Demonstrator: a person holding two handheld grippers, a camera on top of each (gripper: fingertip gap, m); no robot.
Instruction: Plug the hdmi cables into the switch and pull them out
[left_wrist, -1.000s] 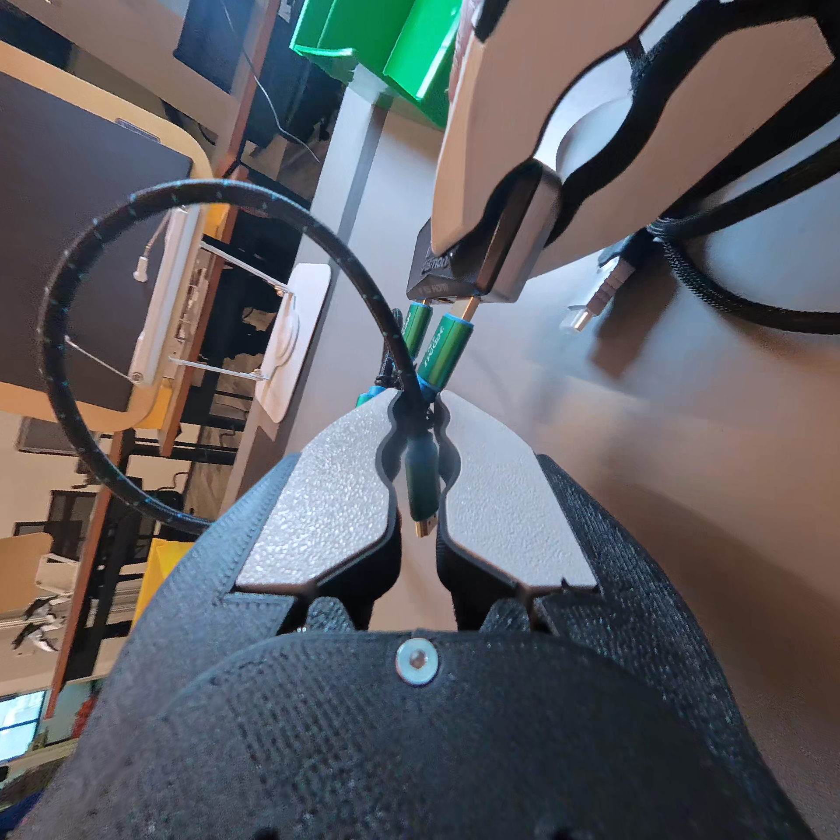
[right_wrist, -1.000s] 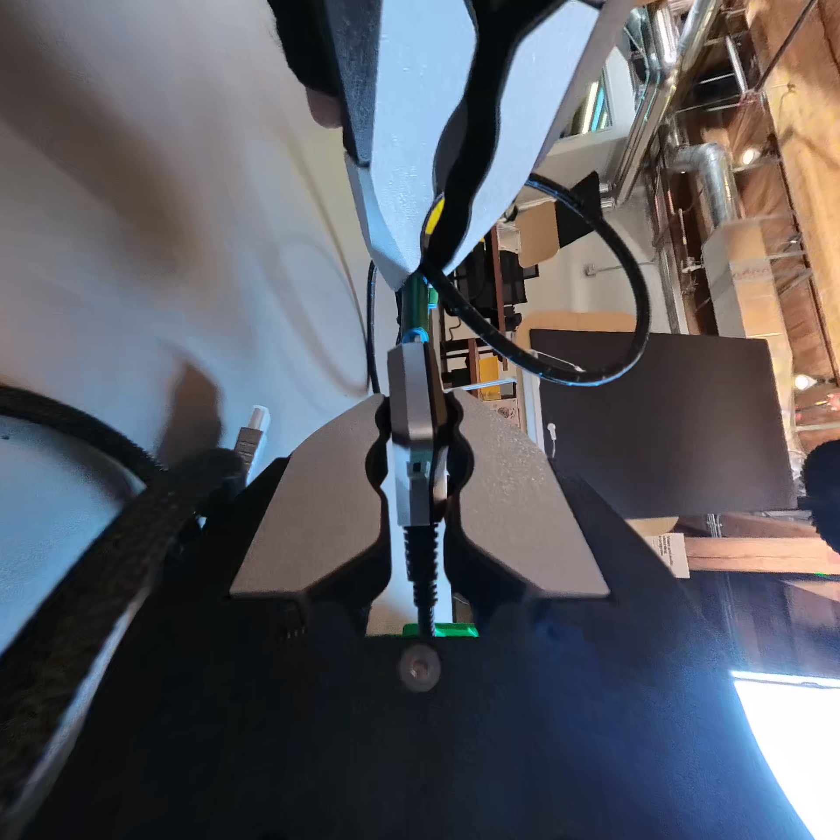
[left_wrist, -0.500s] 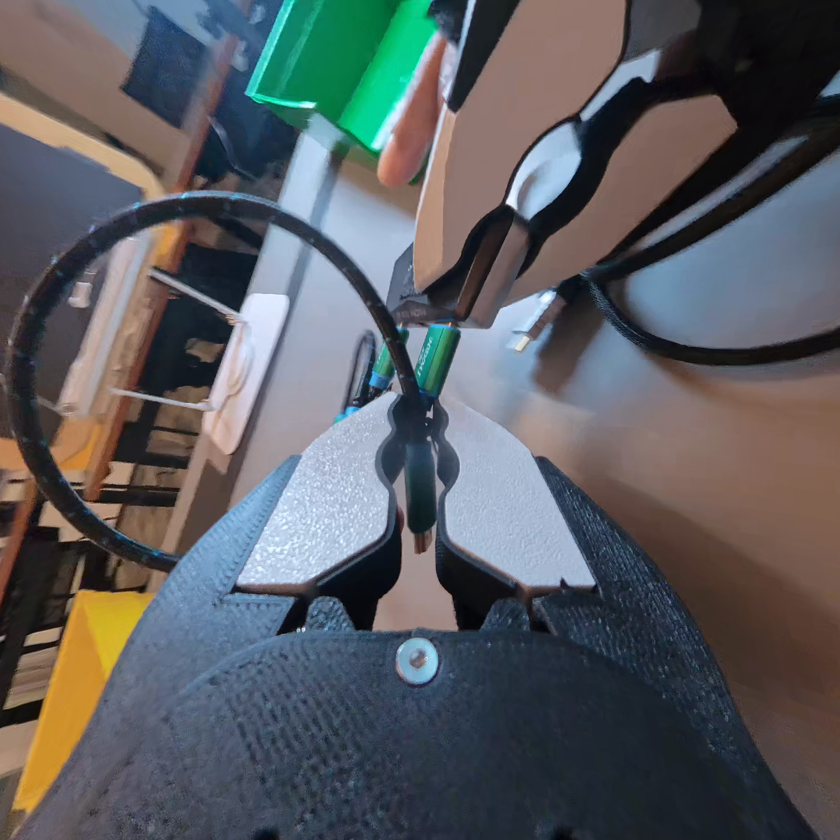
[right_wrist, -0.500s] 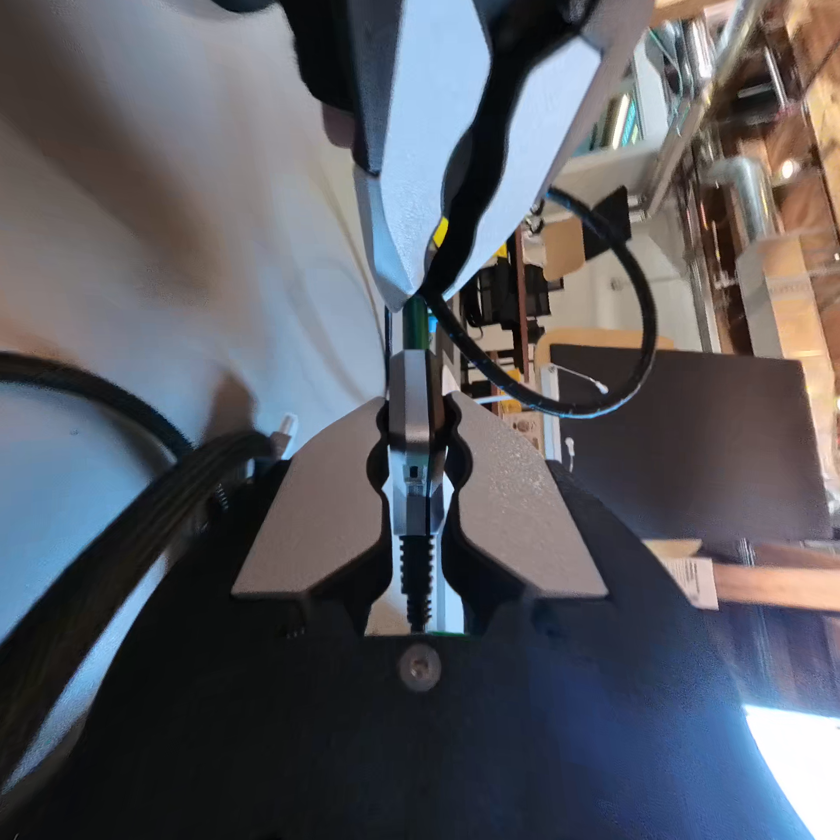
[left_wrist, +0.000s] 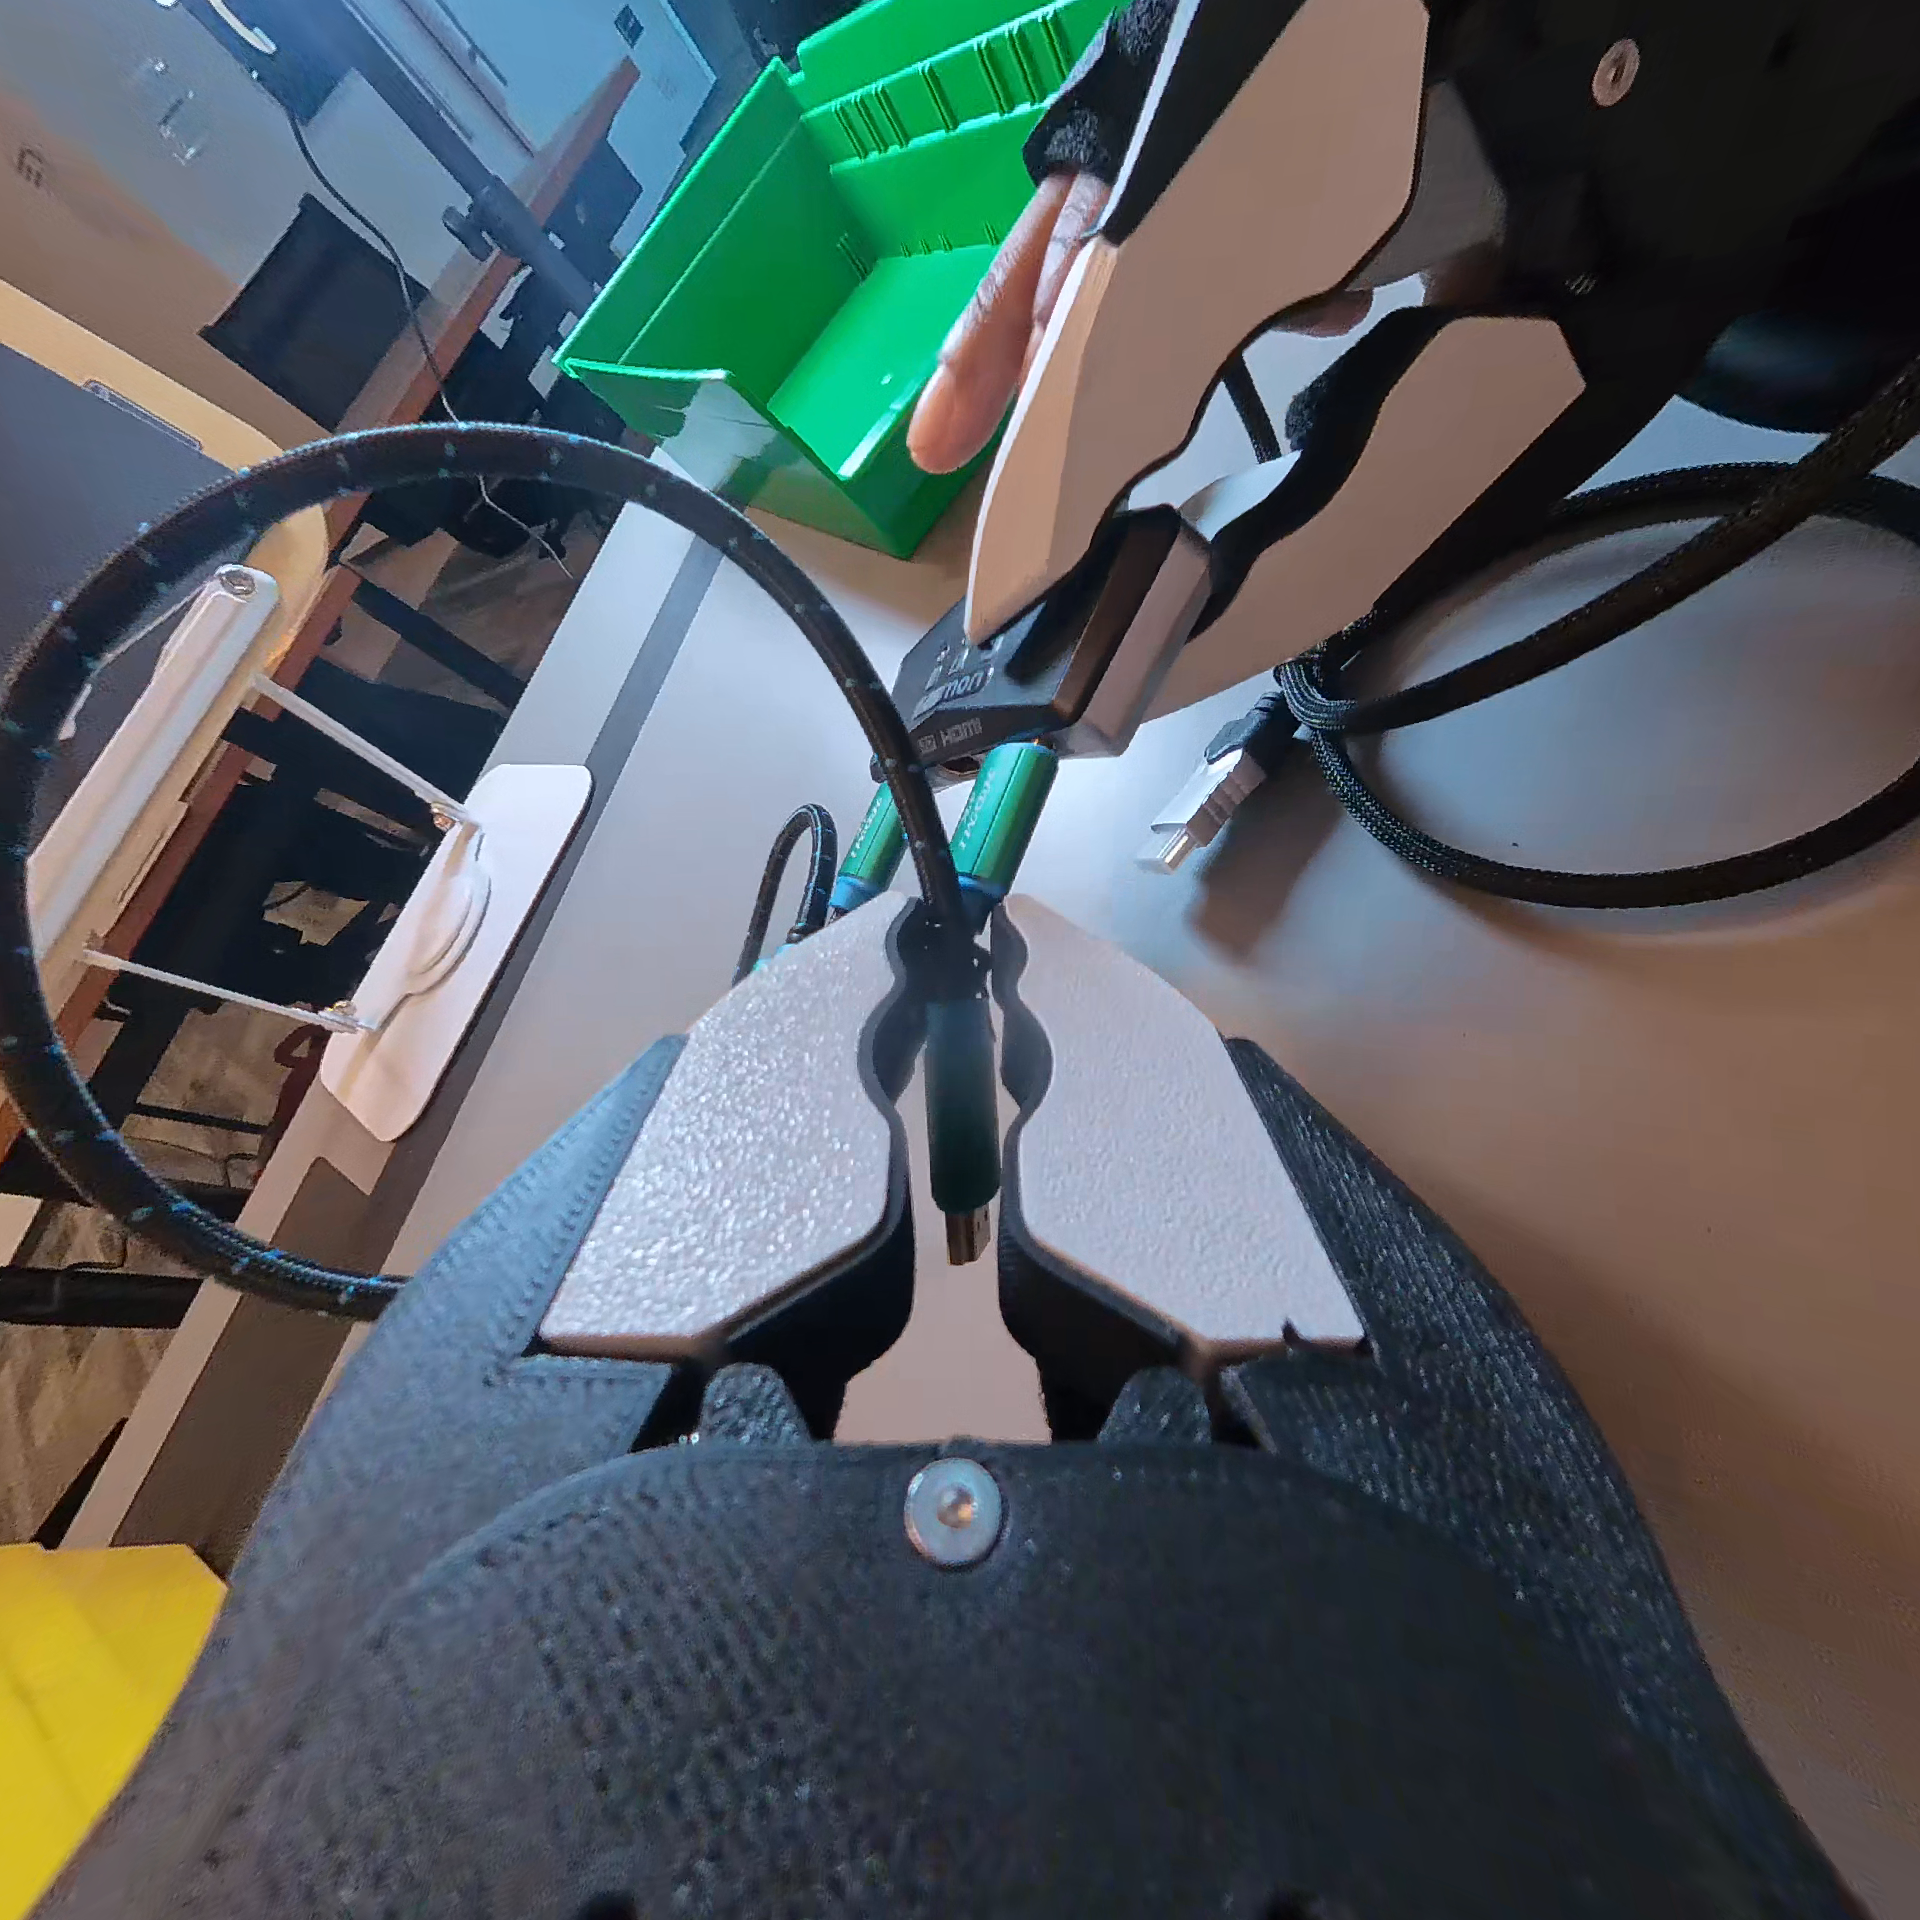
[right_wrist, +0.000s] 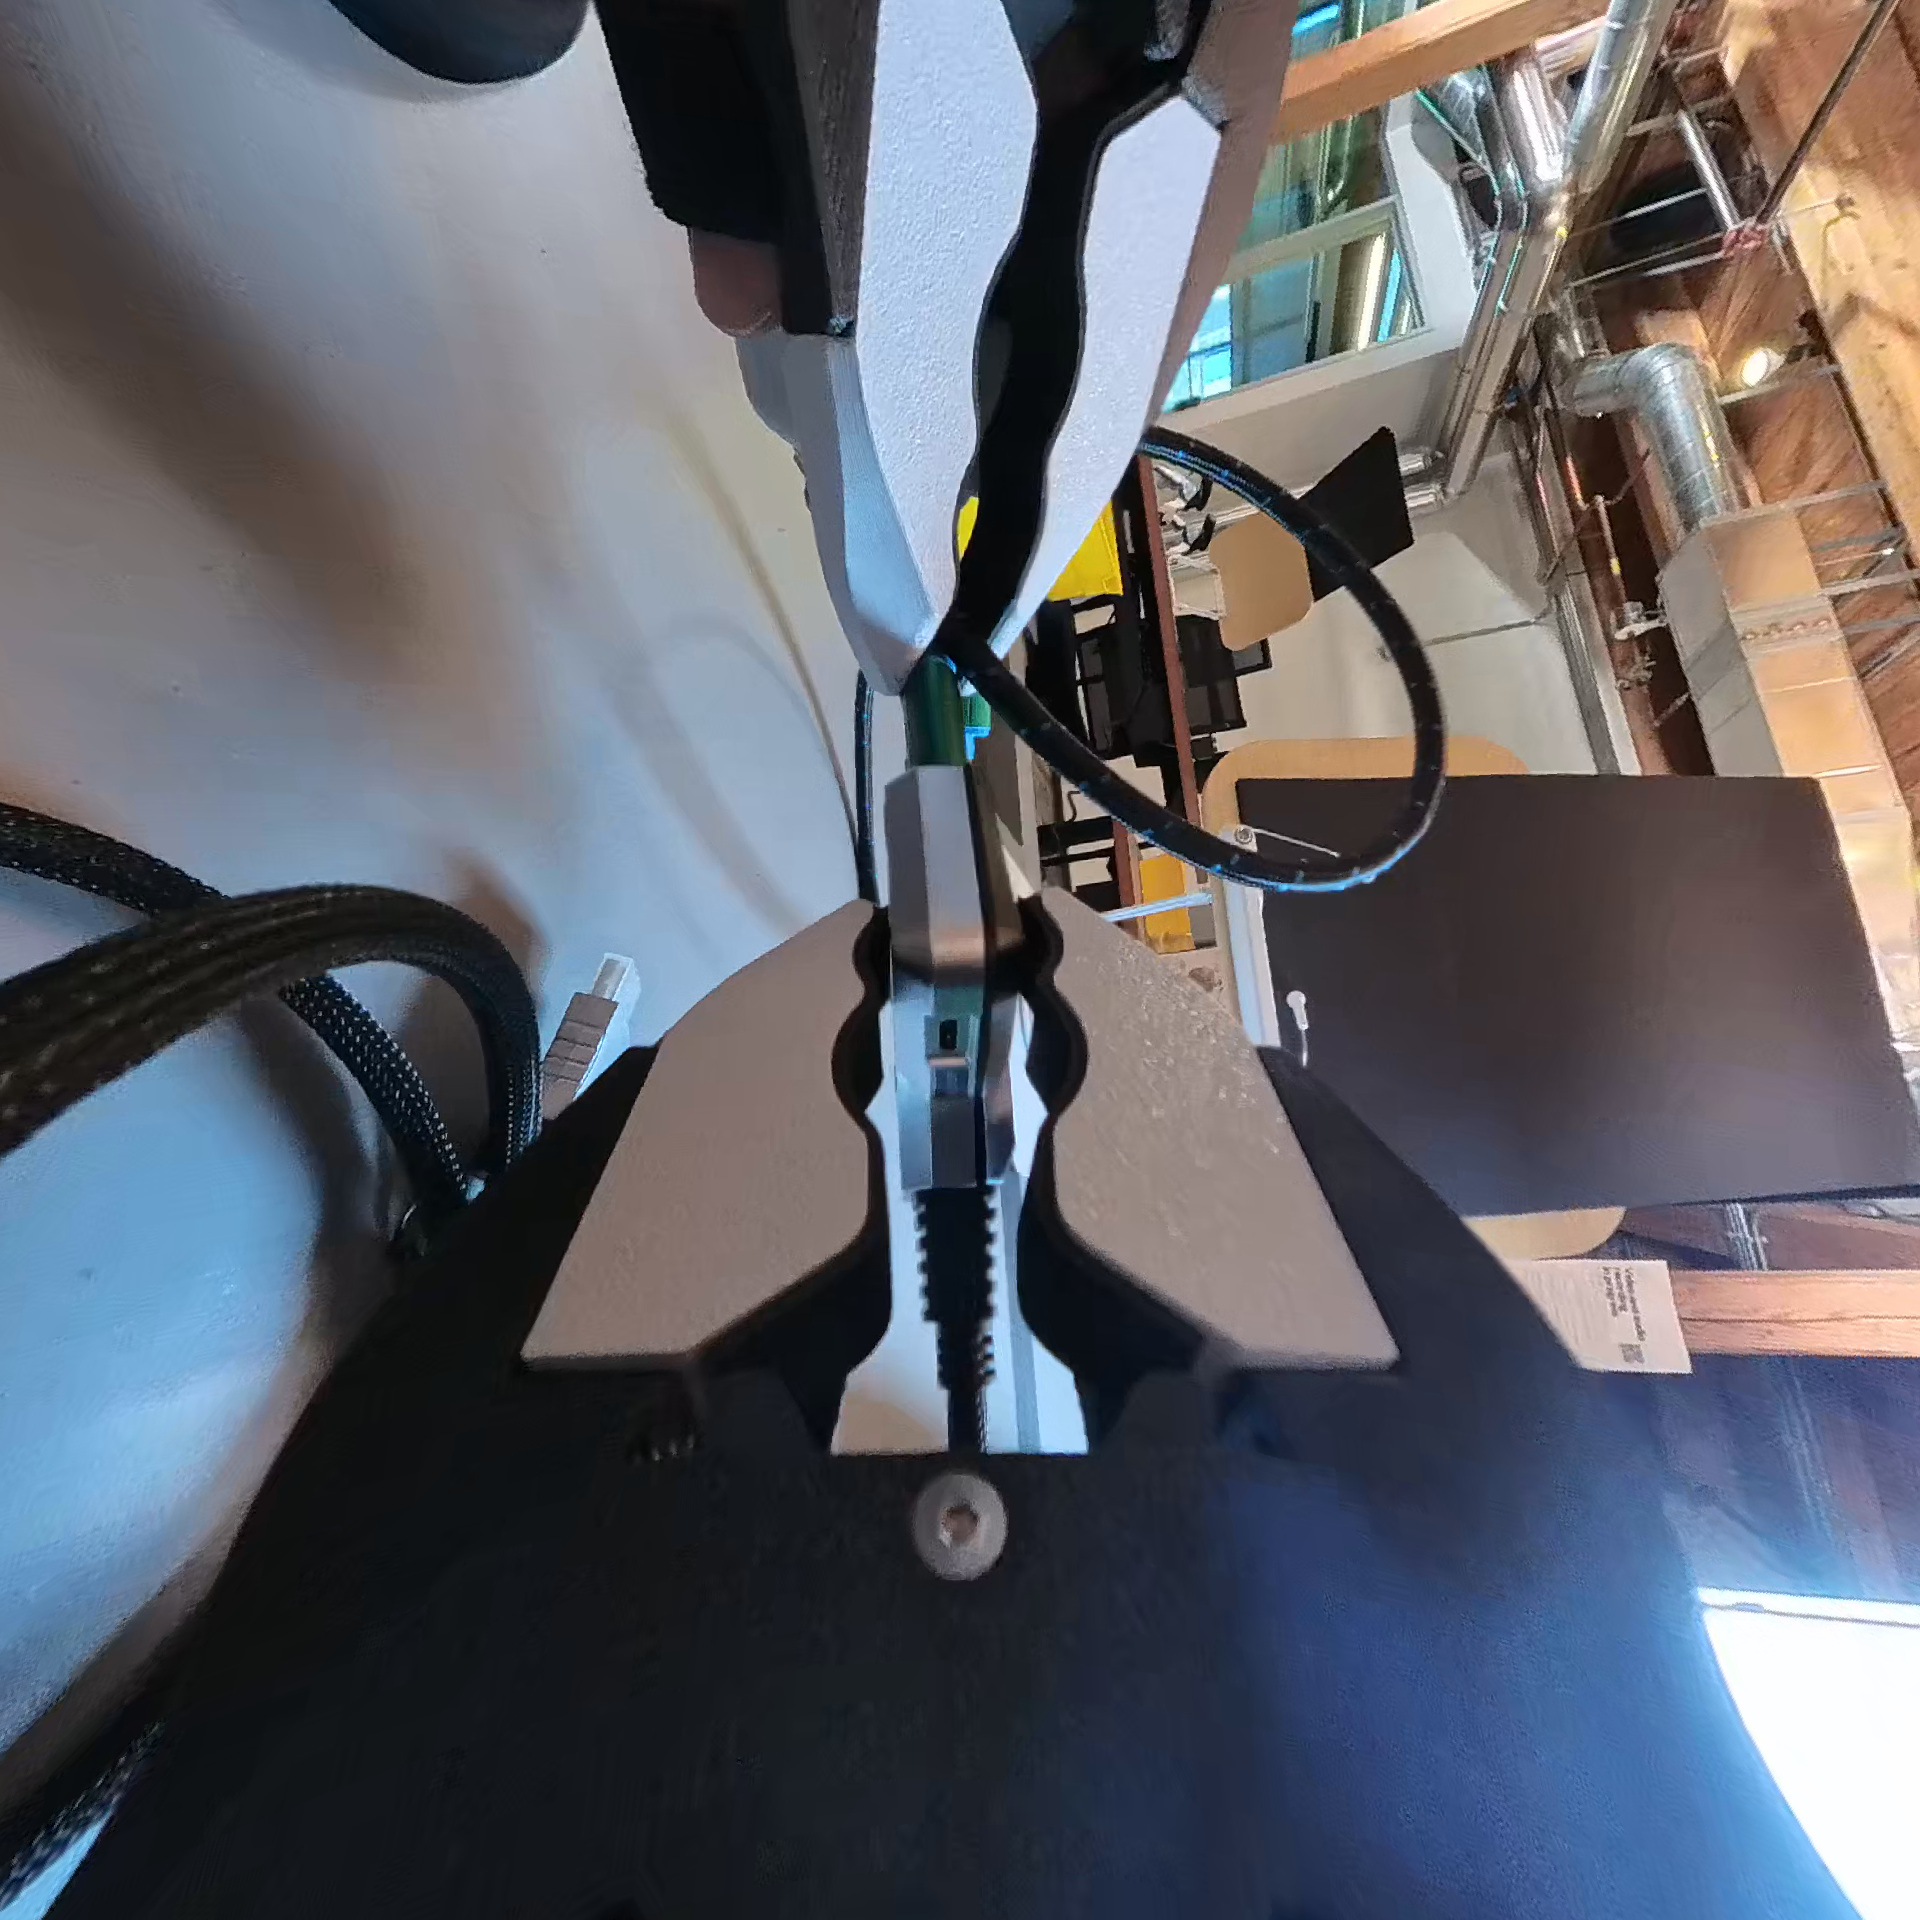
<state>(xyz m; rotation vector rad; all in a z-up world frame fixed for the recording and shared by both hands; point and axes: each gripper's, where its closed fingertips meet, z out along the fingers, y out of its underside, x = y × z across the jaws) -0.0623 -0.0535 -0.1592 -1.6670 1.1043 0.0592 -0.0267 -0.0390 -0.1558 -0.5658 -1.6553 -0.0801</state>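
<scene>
My left gripper (left_wrist: 945, 914) is shut on a green HDMI plug (left_wrist: 961, 1143). The plug's metal tip points back toward the camera, and its black braided cable (left_wrist: 312, 468) loops out to the left. My right gripper (right_wrist: 951, 914) is shut on the grey and black switch (right_wrist: 935, 894), which also shows in the left wrist view (left_wrist: 1039, 665), held above the table. A second green plug (left_wrist: 997, 821) sits in the switch's port just in front of my left fingertips; it also shows in the right wrist view (right_wrist: 933, 717). A third green plug (left_wrist: 868, 842) lies beyond it.
A green bin (left_wrist: 810, 312) stands at the table's far edge. A silver connector (left_wrist: 1205, 810) and a thick black braided cable (left_wrist: 1558, 862) lie on the grey table (left_wrist: 1455, 1143) to the right. A white stand (left_wrist: 457, 935) sits left. A person's finger (left_wrist: 987, 332) rests by the right gripper. There is about 5 cm between the tips of the two grippers. It is some 6 cm from my right tips to the silver connector (left_wrist: 1205, 810). Seen from the right wrist view (right_wrist: 590, 1031) as well.
Both grippers keep their hold. The left wrist view has swung so the green bin shows more. The switch and my left fingertips stay about as close as before.
</scene>
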